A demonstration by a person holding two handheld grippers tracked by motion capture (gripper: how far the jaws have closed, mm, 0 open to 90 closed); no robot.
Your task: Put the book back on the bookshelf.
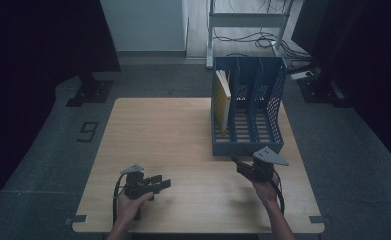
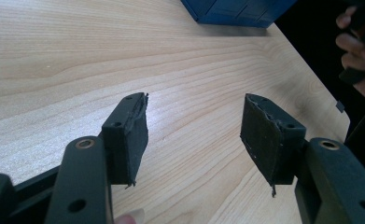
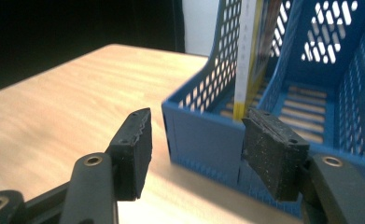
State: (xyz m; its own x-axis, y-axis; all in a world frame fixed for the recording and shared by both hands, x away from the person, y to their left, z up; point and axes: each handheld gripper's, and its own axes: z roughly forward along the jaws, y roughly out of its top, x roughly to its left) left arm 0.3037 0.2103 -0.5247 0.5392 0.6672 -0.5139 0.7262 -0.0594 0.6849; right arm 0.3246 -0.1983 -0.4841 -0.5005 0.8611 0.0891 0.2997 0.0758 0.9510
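A blue three-slot file rack (image 1: 248, 147) stands on the right half of the wooden table (image 1: 173, 130). A thin yellow-and-white book (image 1: 223, 97) stands upright in its left slot. My right gripper (image 1: 235, 161) hovers just in front of the rack's front wall, open, with nothing between its pads. In the right gripper view the rack's front left corner (image 3: 203, 135) lies beyond the gap of the right gripper (image 3: 196, 144), and the book (image 3: 245, 56) rises behind it. My left gripper (image 1: 165, 184) rests near the front left of the table, open and empty (image 2: 194, 126).
The table's right edge and front right corner (image 2: 329, 107) are close to the right hand (image 2: 357, 51). Bare wood stretches left of the rack. Dark curtains, a white stand (image 1: 245, 22) and floor cables lie behind the table.
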